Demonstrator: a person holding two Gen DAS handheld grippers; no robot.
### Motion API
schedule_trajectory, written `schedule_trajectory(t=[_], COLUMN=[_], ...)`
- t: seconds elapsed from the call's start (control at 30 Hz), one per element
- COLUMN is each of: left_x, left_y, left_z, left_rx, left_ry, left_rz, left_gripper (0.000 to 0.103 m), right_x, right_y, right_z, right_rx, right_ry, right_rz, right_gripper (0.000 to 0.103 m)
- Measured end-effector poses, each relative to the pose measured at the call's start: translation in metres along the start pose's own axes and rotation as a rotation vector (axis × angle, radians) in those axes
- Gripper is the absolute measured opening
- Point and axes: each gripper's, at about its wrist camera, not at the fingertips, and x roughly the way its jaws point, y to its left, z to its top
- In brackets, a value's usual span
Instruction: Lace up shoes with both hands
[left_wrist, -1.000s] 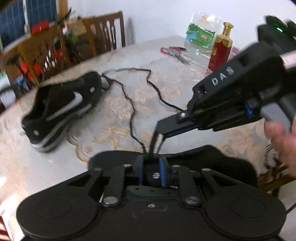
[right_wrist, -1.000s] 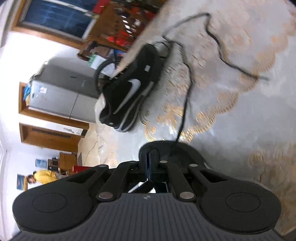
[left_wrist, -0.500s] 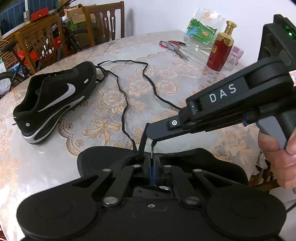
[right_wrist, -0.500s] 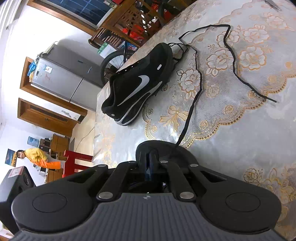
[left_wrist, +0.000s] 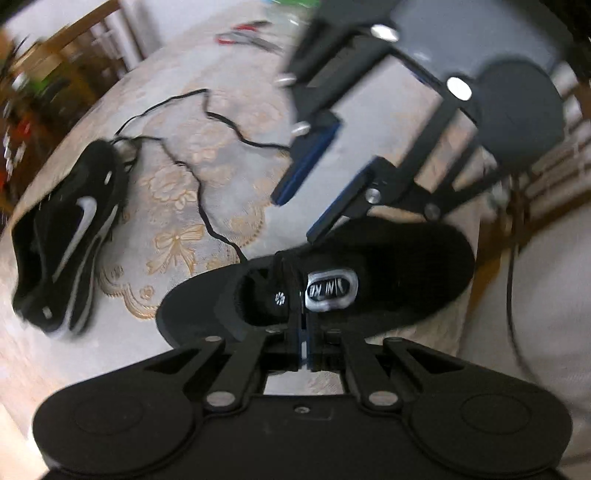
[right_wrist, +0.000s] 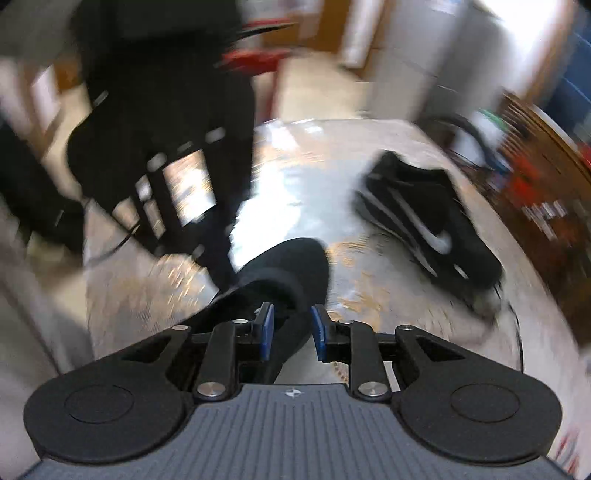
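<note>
A: Item one, the left tongs: pressed together at the tongue of the near shoe, just beside its silver label. Whether they pinch the lace or cloth cannot be told; they are too dark there.

B: Item two, the right tongs: blue pads apart and opening, nothing between them in the left view, hanging just above the near shoe. In their own blurred view the shoe's dark edge lies between the pads, untouched.

A: Step in hand, as judged: threading the near shoe; the lace runs from it across the table to the far shoe, lying on its side at left.

B: Next move calls for the right tongs to find the loose lace end and take it at an eyelet while the left steadies the shoe.
</note>
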Motion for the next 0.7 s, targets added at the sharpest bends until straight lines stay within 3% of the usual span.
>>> schedule_trajectory(t=[0.37,0.7], left_x=[-0.001,-0.001], left_y=[-0.009,-0.012], left_z=[0.006,0.007], left_rx=[0.075,0.056], left_ry=[0.011,-0.009], left_rz=[0.023,0.033], left_gripper=[0.002,0.002], right_x=[0.019,0.018], right_y=[0.033,0.021], right_z=[0.028,0.036], right_rx=[-0.384,-0.365], right_ry=[0.067,0.064], right_rz=[0.103,0.158], right_gripper=[0.023,0.017])
